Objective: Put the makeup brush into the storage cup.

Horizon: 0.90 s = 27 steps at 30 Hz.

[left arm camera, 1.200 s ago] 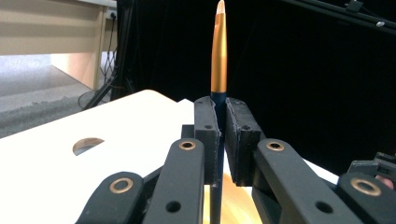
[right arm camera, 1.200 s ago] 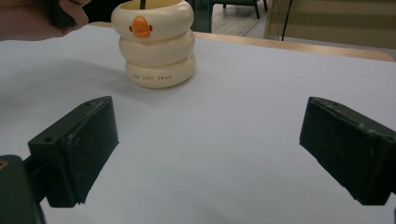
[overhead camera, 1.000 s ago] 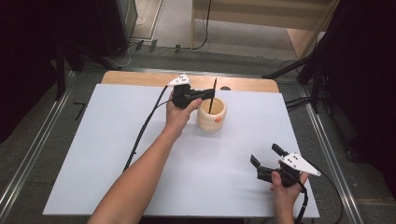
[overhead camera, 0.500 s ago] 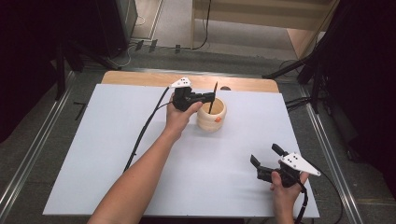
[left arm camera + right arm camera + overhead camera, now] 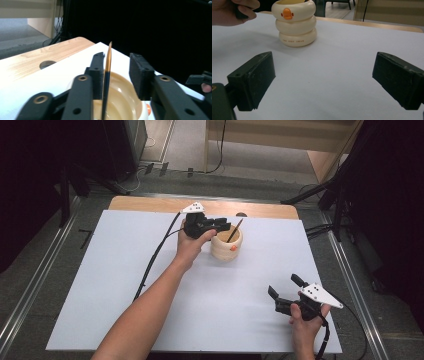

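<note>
Bench [image 5: 125,285] carries one cream holder [image 5: 226,245] with one brush [image 5: 234,231] leaning inside. Left tool [image 5: 218,224], jaws parted, hovers there; right tool [image 5: 284,293] gapes wide, empty.

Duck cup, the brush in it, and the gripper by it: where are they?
duck cup [image 5: 295,25], right gripper view, middle ring.
brush [image 5: 107,72], left gripper view, dark handle.
left gripper [image 5: 116,72], left gripper view, gap between jaws.

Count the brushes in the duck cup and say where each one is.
1. A single brush stands in the cream duck cup, leaning toward the cup's right rim. In the left gripper view it rises between the open jaws of the left gripper. The cup's depths are hidden, so shorter ones may lie inside.
</note>
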Each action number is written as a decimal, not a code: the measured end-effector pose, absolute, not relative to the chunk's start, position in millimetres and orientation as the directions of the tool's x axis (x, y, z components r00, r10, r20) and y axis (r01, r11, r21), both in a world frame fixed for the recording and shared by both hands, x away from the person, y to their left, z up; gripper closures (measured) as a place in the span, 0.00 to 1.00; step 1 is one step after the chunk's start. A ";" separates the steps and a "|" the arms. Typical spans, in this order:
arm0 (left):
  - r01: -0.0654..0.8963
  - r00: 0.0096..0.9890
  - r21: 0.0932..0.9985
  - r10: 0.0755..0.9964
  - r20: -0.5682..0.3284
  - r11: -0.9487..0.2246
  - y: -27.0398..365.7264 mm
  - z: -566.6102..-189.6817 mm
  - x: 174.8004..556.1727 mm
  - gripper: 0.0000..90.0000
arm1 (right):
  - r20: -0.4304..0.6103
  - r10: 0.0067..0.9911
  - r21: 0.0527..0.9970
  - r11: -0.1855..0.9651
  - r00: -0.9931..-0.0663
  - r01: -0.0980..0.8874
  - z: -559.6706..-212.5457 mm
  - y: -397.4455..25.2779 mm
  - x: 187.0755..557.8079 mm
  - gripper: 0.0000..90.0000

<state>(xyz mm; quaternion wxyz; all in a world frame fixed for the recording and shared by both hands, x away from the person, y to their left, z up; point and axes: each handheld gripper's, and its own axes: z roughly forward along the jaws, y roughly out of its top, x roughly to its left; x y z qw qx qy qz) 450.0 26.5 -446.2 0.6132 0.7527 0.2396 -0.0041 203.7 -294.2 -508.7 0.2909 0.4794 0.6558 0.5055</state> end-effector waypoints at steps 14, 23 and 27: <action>0.373 0.876 0.923 0.367 -0.314 -0.100 39.5 -434.8 442.3 0.05 | 0.104 0.923 0.942 0.028 -0.371 0.335 -509.0 -294.6 203.8 0.05; 0.331 0.865 0.940 0.422 -0.270 -0.078 62.9 -431.8 432.8 0.00 | 0.102 0.923 0.941 0.032 -0.372 0.338 -509.3 -293.2 204.6 0.05; 0.316 0.860 0.945 0.446 -0.248 -0.083 72.1 -432.1 427.0 0.00 | 0.098 0.922 0.941 0.036 -0.374 0.337 -509.5 -292.4 205.0 0.05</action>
